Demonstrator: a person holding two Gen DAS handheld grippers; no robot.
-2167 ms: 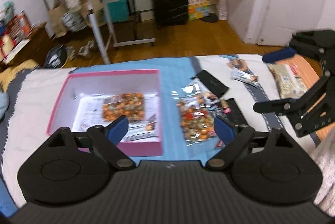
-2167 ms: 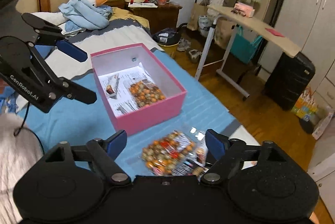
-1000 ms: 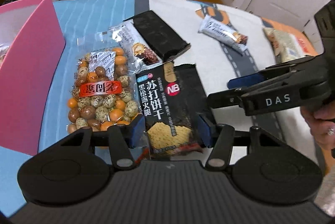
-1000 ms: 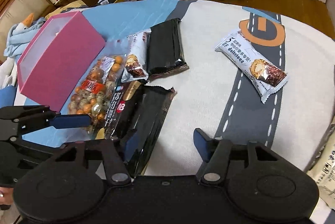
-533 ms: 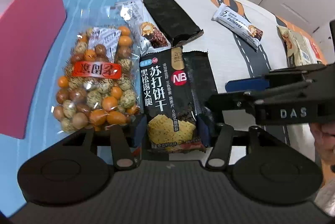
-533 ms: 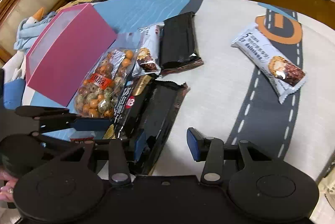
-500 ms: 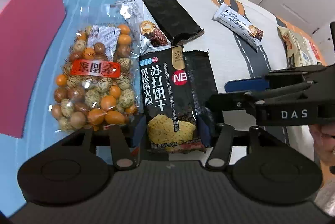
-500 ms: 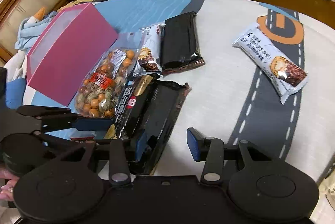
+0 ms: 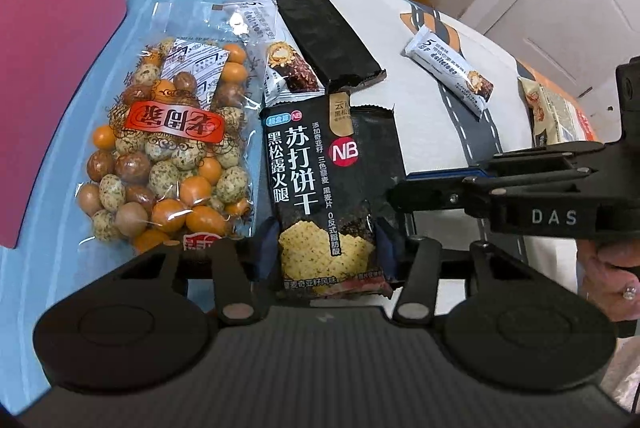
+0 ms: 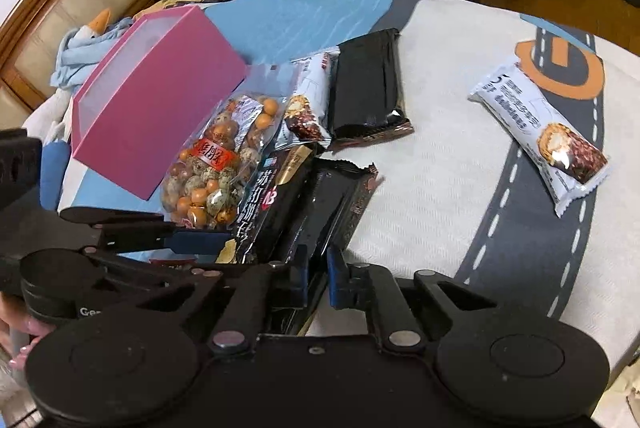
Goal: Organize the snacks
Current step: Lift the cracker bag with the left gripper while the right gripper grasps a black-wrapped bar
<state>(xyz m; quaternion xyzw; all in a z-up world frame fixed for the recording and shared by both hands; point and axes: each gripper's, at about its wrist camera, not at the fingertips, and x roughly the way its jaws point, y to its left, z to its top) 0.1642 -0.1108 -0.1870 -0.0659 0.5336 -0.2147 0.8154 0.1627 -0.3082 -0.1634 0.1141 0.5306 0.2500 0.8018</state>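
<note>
A: Which way does the cracker pack (image 9: pixel 320 188) lie?

B: Its long axis runs straight away from the left gripper (image 9: pixel 326 244), printed face up, near end between the blue pads, far end toward the black bar (image 9: pixel 326 38). The pads press its two long edges, so those tongs are closed on it.

A: And the other one?

B: The right gripper (image 10: pixel 318 282) has its pads drawn close together on the near end of a second black pack (image 10: pixel 336 200), which lies just beside the first and points the same way, partly under it.

A: What carries them?

B: A bed cover (image 10: pixel 440 168), blue toward the pink box (image 10: pixel 152 116), white with a grey road print on the other side. The nut bag (image 9: pixel 168 156) lies between the box and the cracker pack; a white bar (image 9: pixel 450 76) sits well apart on the road print. Beyond the bed's far edge are a wooden floor, a white door and a wheeled table.

A: Any change from half a second ago?

B: The right gripper's pads have narrowed from a clear gap to almost touching. The left grip looks the same.
</note>
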